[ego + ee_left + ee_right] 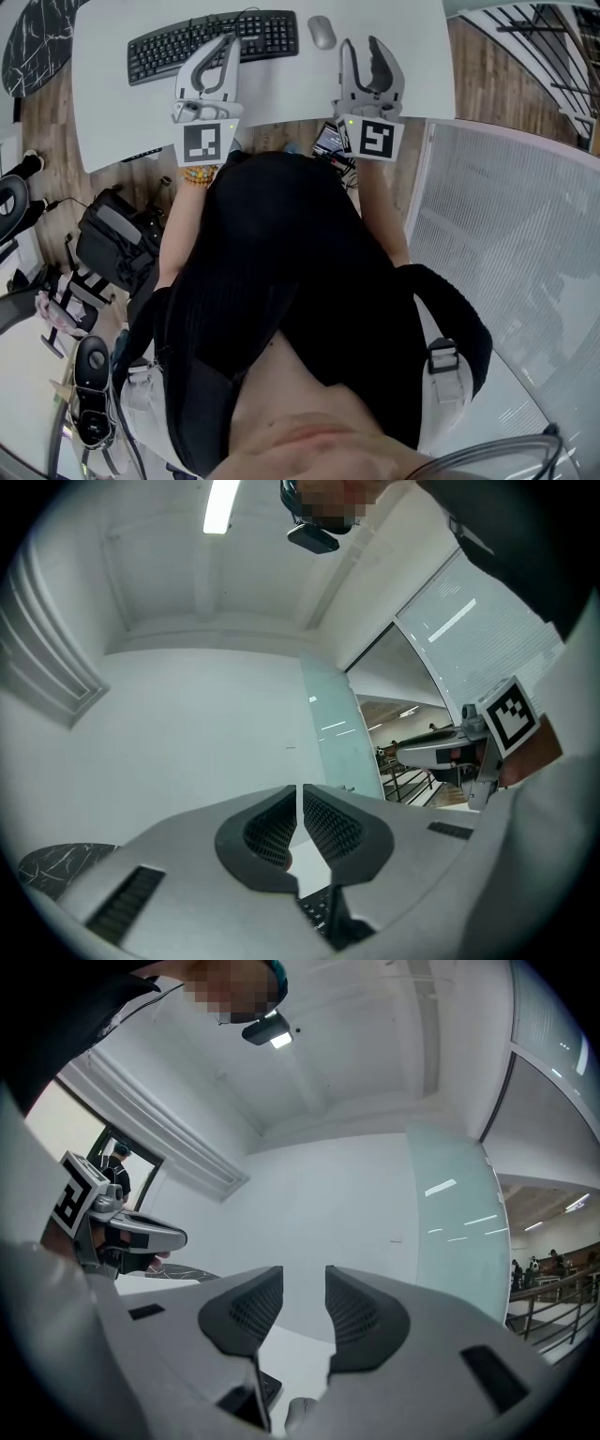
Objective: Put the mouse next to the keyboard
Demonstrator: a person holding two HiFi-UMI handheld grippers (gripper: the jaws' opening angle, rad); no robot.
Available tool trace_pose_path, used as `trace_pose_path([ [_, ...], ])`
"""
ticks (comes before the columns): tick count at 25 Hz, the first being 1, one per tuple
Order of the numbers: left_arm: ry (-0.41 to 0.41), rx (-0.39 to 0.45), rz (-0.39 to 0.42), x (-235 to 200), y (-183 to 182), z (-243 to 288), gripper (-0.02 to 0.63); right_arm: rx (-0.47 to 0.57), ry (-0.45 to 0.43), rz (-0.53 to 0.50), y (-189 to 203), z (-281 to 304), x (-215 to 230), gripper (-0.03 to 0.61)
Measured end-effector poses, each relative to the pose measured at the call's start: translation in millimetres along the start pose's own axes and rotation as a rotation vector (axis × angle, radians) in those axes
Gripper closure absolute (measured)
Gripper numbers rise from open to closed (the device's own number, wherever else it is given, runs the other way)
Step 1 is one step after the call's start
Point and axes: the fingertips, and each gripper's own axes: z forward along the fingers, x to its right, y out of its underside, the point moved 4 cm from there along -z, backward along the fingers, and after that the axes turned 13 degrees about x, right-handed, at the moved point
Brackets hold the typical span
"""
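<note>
I see the mouse [322, 32] on the desk [281, 94] beside the keyboard [214, 42], just left of my right fingers [348, 67], which are apart and empty. My left fingers [228, 56] are closed on nothing.

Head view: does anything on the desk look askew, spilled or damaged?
Nothing stands out. The keyboard lies slightly slanted on the desk, and the mouse sits upright just off its right end. No spill or damage shows.
</note>
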Motion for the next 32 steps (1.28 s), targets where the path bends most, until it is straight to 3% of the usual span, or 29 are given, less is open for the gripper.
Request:
trace_pose_path([
  [9,-0.018,-0.007,-0.028,3.2,5.4,-4.4,0.584,0.006,0.016,0.0,-1.5,-3.0,-7.4,0.497],
  [32,-0.052,-0.049,-0.012,0.1,10.2,-8.6,0.594,-0.033,-0.017,0.06,18.2,-1.0,-25.9,0.531],
])
